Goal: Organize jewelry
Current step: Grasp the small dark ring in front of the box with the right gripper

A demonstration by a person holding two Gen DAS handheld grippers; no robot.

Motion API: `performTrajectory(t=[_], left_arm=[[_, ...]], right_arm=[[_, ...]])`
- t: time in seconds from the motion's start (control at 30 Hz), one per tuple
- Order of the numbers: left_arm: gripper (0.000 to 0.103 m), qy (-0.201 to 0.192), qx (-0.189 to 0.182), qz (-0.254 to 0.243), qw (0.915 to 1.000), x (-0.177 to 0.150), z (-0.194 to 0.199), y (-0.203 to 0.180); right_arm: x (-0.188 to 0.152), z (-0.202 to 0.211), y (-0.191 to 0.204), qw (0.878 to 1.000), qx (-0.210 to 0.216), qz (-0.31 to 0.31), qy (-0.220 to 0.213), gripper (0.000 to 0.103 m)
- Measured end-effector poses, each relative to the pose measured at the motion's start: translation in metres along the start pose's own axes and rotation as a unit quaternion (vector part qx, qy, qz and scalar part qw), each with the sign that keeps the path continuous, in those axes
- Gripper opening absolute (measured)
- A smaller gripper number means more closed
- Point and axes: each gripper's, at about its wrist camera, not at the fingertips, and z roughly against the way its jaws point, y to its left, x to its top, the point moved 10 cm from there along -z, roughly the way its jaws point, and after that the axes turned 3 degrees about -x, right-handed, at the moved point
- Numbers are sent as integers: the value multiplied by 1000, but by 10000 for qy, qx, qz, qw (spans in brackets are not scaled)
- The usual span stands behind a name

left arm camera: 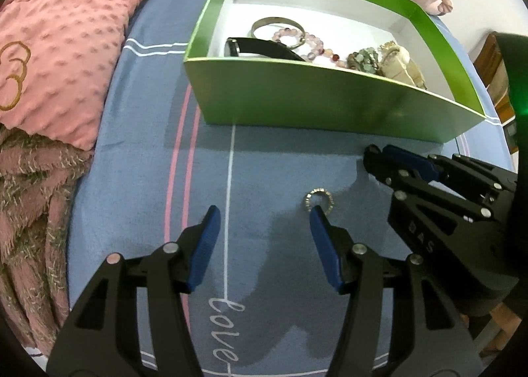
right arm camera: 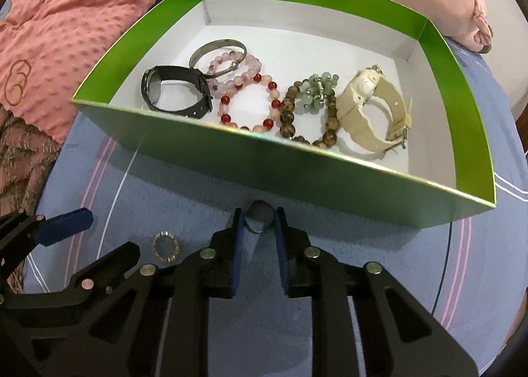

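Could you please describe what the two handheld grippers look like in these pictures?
Both the left gripper and the right gripper have black angular linkage frames with round silver pivot pins. Their fingers carry flat, textured blue pads. Pale lettering marks the right gripper's body. No cables or sleeves show.

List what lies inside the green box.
Inside the green box: black watch, cream watch, metal bangle, three bead bracelets. Its near wall hides their front edges.

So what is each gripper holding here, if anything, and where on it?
Right gripper: its fingers flank a small ring at its sides; firm grip cannot be told. Left gripper: open, holding nothing.
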Motion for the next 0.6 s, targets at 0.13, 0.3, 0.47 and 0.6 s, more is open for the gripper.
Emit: performTrajectory(t=[0.13,0.3,0.47,0.6], left_arm=[[58,16,-61,-128,9999,-1,0,-9],[62,12,-151,-426,9990,-2,-2,-31],[63,67,-59,-772,9970,-5,-13,-52],[64,60,28,-866,9962,-2,-21,-57]], right_arm=[[-13,5,-8,9999,-3,-56,108,18],[-34,26,-31,9994,-7,-323,91,18],[-48,39,-48,9985,14,-542,76,18],[-53,39,-50,9980,62,-626,97,18]])
